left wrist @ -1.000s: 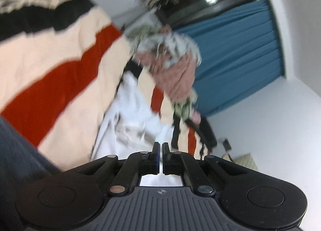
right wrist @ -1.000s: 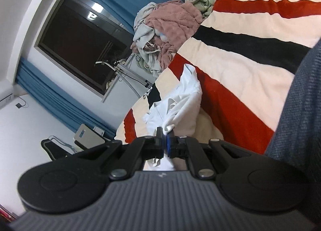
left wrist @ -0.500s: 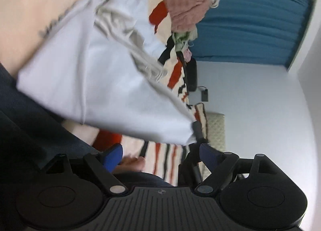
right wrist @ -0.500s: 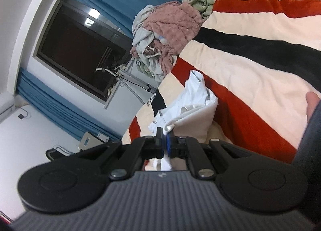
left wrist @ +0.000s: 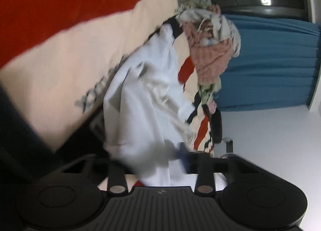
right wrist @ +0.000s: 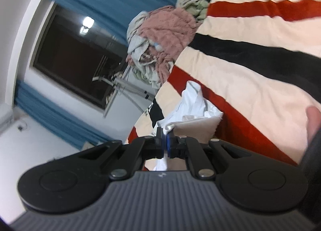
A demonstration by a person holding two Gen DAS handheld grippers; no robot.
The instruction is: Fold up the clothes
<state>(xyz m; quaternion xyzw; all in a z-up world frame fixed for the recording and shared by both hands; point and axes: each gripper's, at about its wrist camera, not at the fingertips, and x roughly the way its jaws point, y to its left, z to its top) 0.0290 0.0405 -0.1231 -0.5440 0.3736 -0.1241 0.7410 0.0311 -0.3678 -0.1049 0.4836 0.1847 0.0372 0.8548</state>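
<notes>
A white garment [left wrist: 148, 94] lies crumpled on the striped bed cover. In the left wrist view its near end drapes between the jaws of my left gripper [left wrist: 152, 156], which stand wide apart; the left finger is hidden by cloth and blur. In the right wrist view the same white garment [right wrist: 192, 100] stretches away from my right gripper [right wrist: 165, 140], which is shut on a cream-white edge of it.
The bed cover [right wrist: 250, 54] has cream, red and black stripes. A pile of pink, grey and green clothes [right wrist: 160, 36] sits at the far end, also in the left wrist view [left wrist: 210, 54]. Blue curtains [left wrist: 270, 60] and a dark window [right wrist: 76, 56] are behind.
My left gripper was shut a second ago, then opened; it now sits with the white garment's end between its open jaws. My right gripper stayed shut on the garment and shifted slightly.
</notes>
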